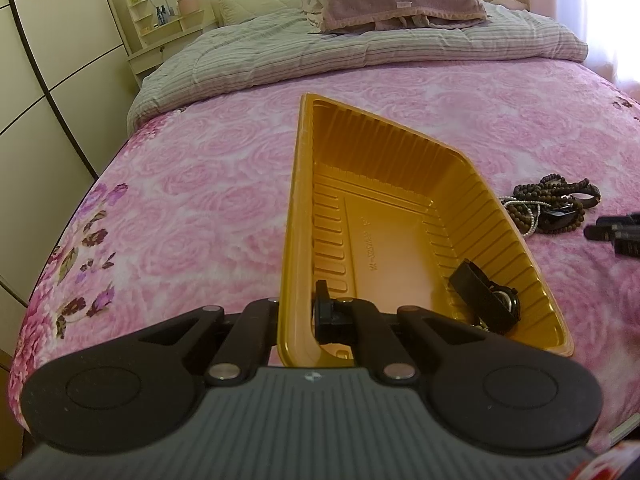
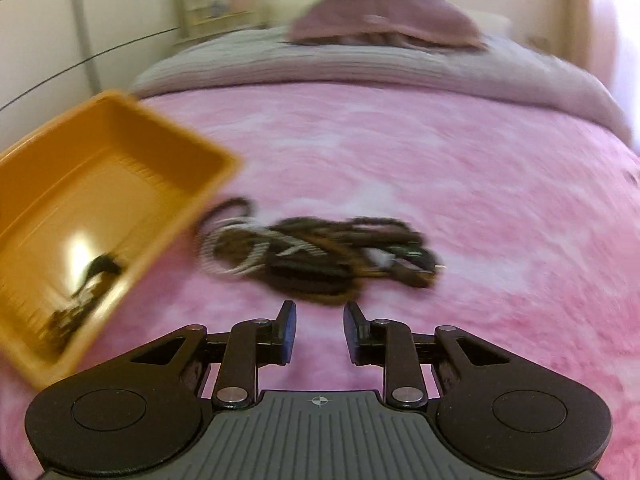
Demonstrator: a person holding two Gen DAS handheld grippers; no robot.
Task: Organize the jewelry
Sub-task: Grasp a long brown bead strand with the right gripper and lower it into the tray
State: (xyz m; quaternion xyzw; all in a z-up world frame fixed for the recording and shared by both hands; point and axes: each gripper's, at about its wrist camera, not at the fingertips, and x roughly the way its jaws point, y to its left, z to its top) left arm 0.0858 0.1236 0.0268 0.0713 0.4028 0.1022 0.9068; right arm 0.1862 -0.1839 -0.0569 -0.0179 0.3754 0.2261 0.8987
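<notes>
Jewelry (image 2: 320,256) is seen heaped on the pink bedspread (image 2: 480,200), just beside the long wall of the yellow tray (image 1: 304,208), and that is where the action is headed. The right gripper (image 2: 320,332) is held low over the cover with its jaws parted and nothing between them, the pile lying just ahead of the tips. Over on the other side, the left gripper (image 1: 298,312) is clamped tight on the near corner of the tray's rim, one finger inside the wall and one outside, so the tray is kept steady. 1 dark wristwatch (image 1: 488,296) is already lying in the tray's near end.

The right wrist view is badly blurred, so single pieces in the heap cannot be told apart there. In the left wrist view, dark beaded strands (image 1: 556,196) and a thin pale chain (image 1: 520,208) are seen tangled together.

The step in hand is judged to be a pick from that tangle. It would be done best if the jaws were opened wider, brought down over 1 outer strand and not the knotted middle, and closed only once the bedding is cleared. A slow lift is advised, since linked strands are likely to be dragged along. The tray should be kept pinned throughout.
</notes>
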